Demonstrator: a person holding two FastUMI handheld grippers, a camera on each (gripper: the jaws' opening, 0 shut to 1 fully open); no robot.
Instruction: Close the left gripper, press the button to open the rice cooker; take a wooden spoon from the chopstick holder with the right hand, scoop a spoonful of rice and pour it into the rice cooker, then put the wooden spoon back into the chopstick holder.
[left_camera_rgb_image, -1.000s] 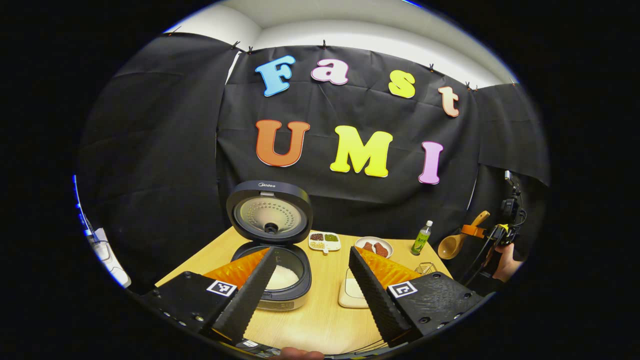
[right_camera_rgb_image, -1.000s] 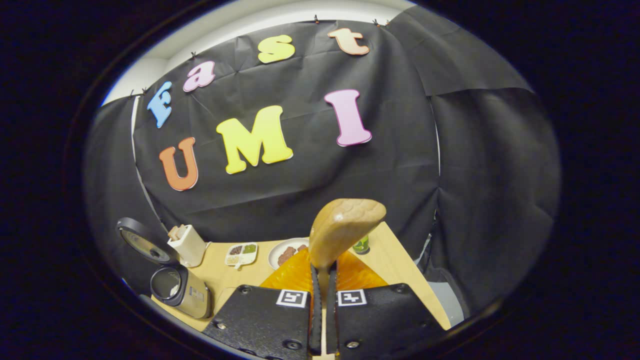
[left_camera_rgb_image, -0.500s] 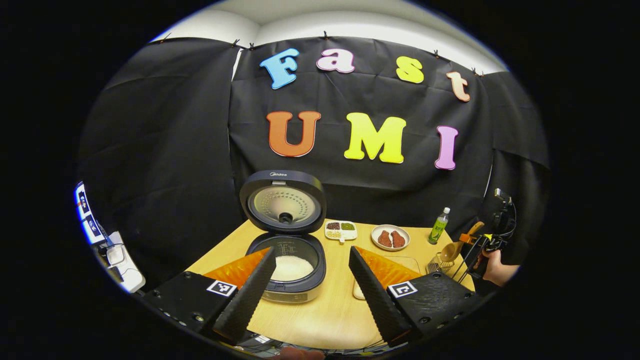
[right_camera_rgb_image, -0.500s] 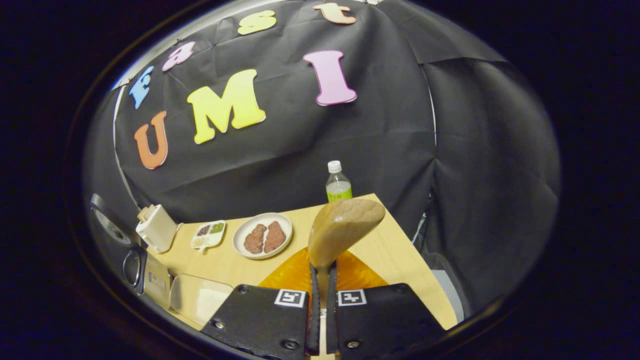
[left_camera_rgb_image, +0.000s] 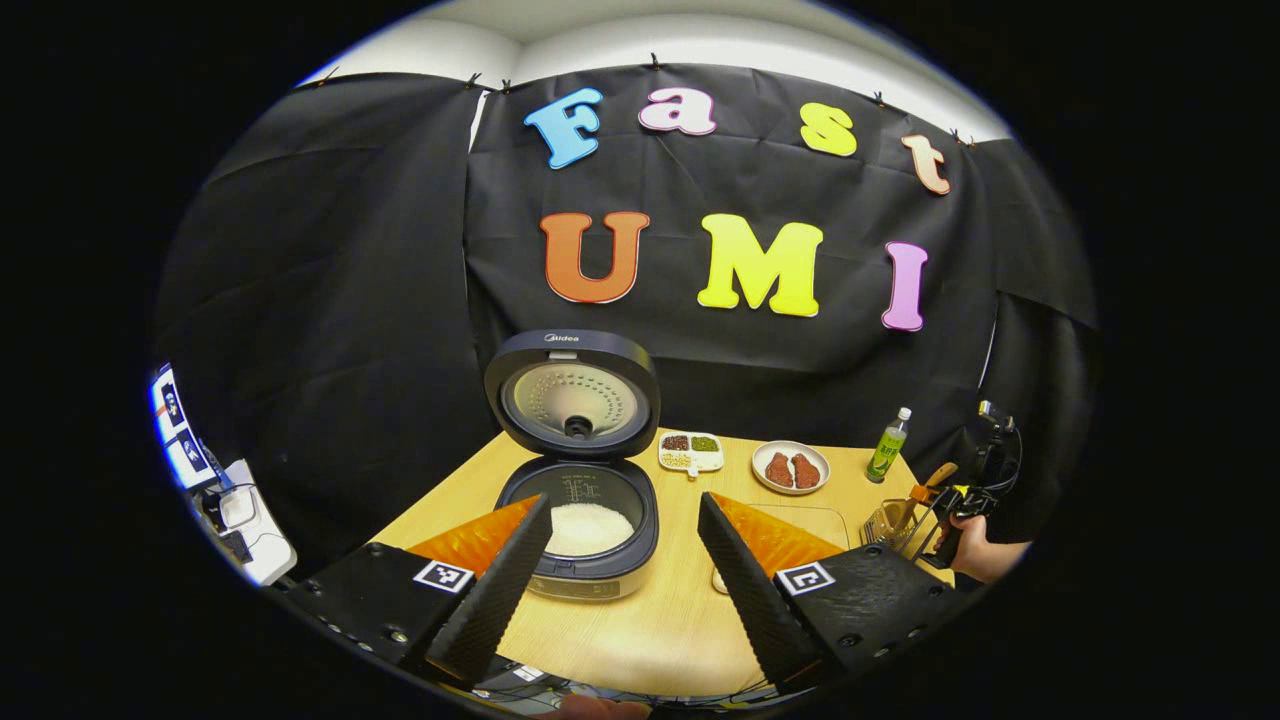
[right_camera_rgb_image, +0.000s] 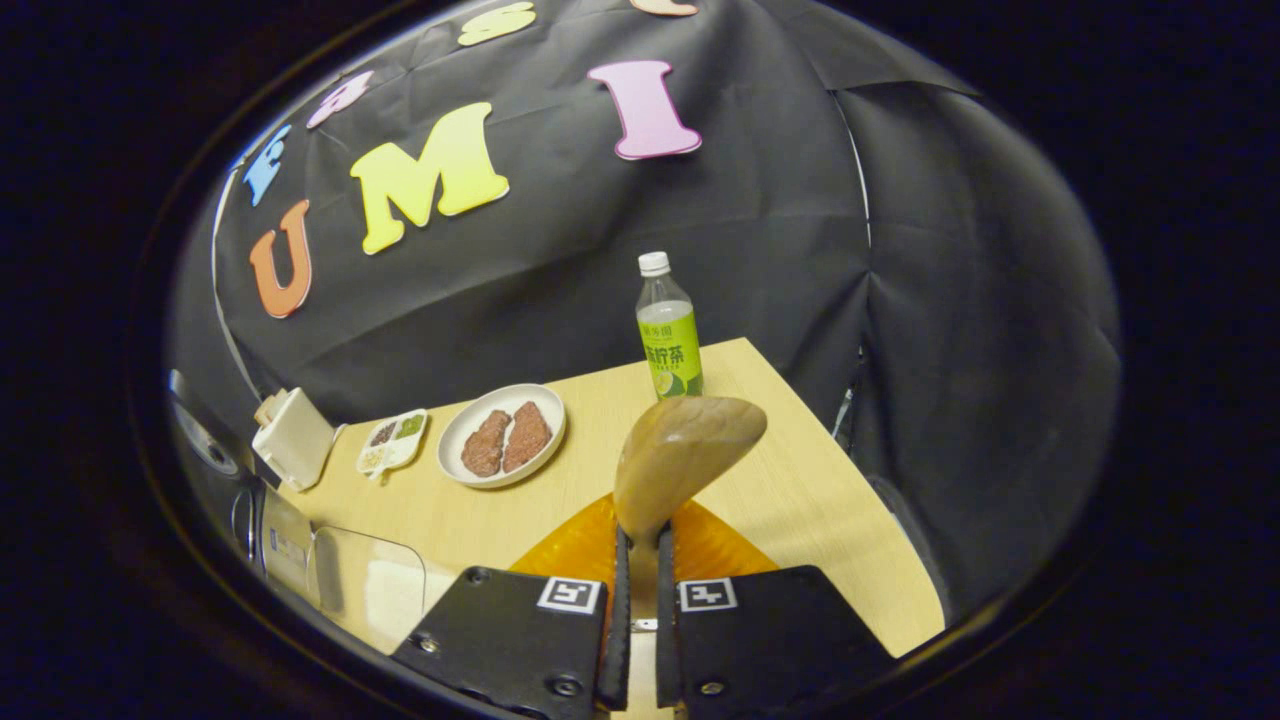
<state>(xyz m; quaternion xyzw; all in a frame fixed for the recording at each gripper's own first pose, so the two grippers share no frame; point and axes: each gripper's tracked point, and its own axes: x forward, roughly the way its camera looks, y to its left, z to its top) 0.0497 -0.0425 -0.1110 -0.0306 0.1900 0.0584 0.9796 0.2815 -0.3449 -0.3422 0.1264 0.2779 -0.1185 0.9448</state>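
Right tool (right_camera_rgb_image: 638, 560) clamped on spoon (right_camera_rgb_image: 680, 460) handle, bowl just ahead of fingertips, above tabletop (right_camera_rgb_image: 800, 480) near bottle (right_camera_rgb_image: 668, 330). Left tool (left_camera_rgb_image: 620, 560) wide apart, holding nothing; open cooker (left_camera_rgb_image: 585, 520) with rice just beyond.

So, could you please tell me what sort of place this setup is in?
Probably a staged recording booth, not a real kitchen: black cloth wall, a wooden table with an open rice cooker, and a plate of meat.
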